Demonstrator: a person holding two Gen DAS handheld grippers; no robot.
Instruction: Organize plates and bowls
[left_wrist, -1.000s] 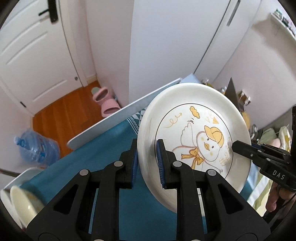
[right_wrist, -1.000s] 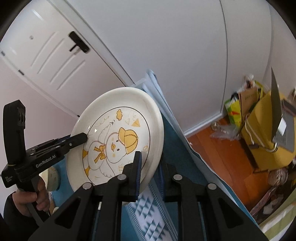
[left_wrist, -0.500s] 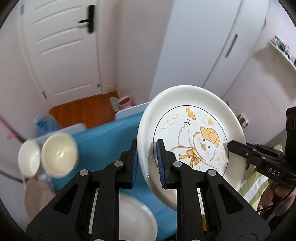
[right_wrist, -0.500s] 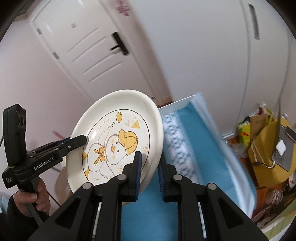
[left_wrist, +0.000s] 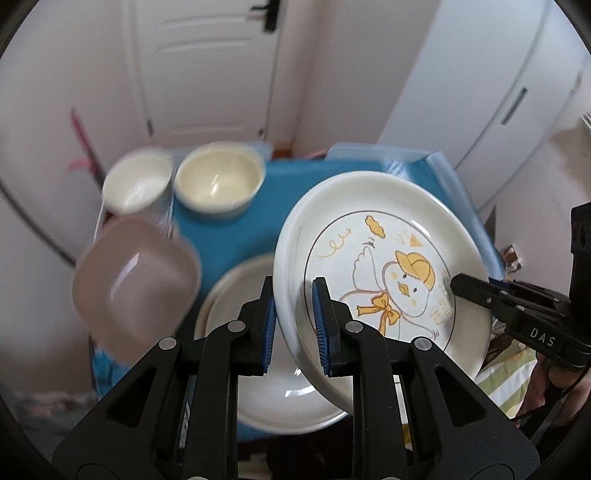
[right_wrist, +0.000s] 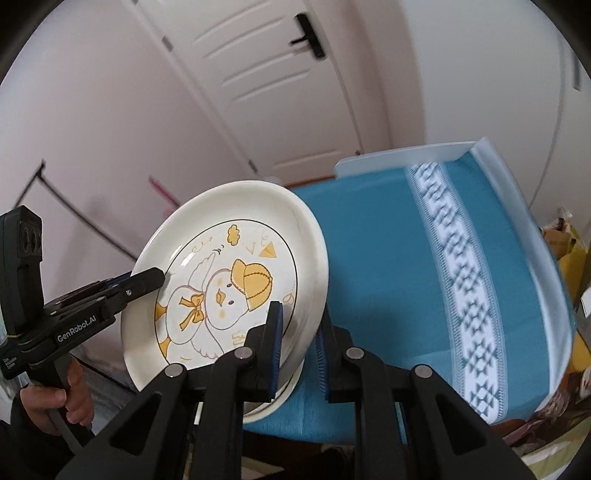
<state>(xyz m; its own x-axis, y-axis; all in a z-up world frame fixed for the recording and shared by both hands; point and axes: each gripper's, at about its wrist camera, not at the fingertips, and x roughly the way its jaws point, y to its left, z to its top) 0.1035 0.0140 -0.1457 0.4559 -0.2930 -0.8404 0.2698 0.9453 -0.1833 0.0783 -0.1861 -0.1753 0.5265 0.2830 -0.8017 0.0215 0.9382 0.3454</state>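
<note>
A white plate with a yellow duck drawing (left_wrist: 388, 258) (right_wrist: 229, 273) is held tilted above the table by both grippers. My left gripper (left_wrist: 293, 325) is shut on its left rim. My right gripper (right_wrist: 299, 350) is shut on its right rim; it also shows in the left wrist view (left_wrist: 458, 284). Below lies a plain white plate (left_wrist: 266, 391) (right_wrist: 277, 402) on the blue cloth. At the back left stand a cream bowl (left_wrist: 219, 182), a white bowl (left_wrist: 138, 184) and a pink square bowl (left_wrist: 136, 280).
The table carries a blue cloth (right_wrist: 388, 266) with a white patterned band (right_wrist: 465, 266). A white door (left_wrist: 207, 62) and pale walls stand behind the table. Cupboards (left_wrist: 491, 85) are at the right. Bags lie on the floor at the far right (right_wrist: 565, 243).
Both grippers have swung the duck plate down and leftward toward the table. The bowls and the plain white plate have come closer and lie below it now.
</note>
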